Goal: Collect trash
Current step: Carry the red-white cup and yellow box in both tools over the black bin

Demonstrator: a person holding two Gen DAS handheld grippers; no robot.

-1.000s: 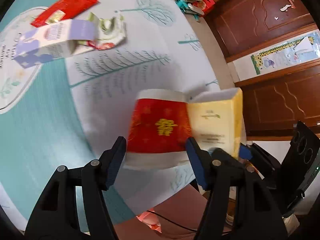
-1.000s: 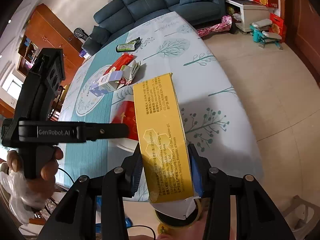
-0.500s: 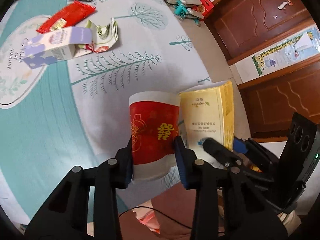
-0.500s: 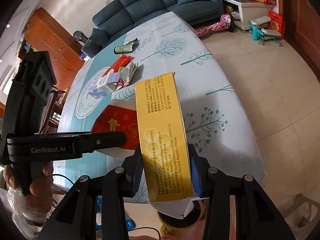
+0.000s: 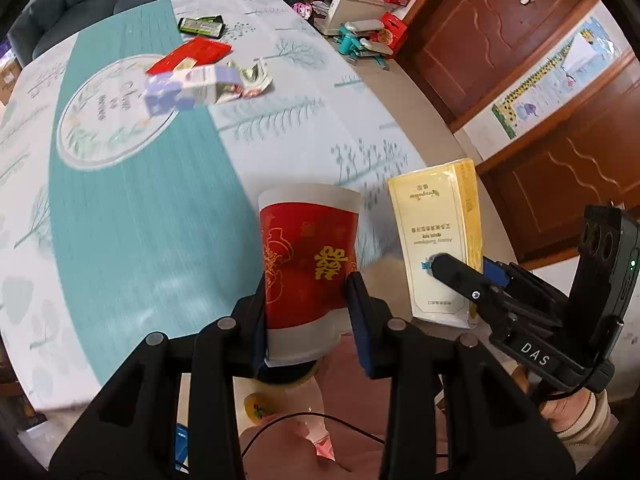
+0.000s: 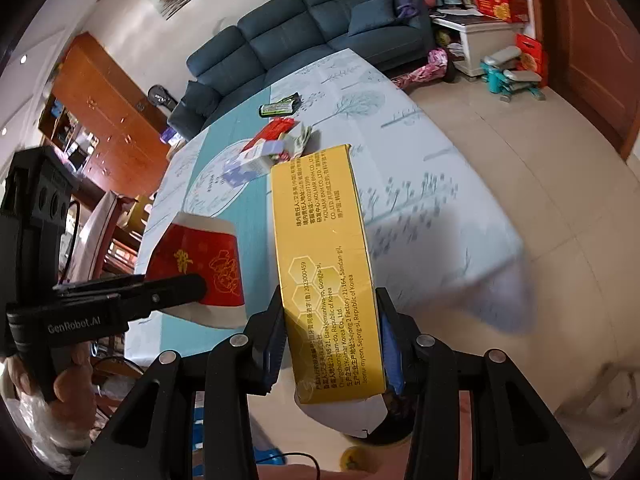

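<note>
Left tool [image 5: 310, 312] clamps red cup [image 5: 308, 256]; right tool [image 6: 330, 340] clamps yellow box [image 6: 324, 264].

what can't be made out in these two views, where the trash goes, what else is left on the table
- Bin or bag: none clearly in either view; the left gripper and right gripper cover the lower frame.
- Bottom of the red paper cup: hidden behind the gripper fingers, left wrist view.
- Yellow box: its white end flap runs behind the gripper, right wrist view.
- Purple-and-white carton: print blurred.
- Green packet: too small to read.
</note>
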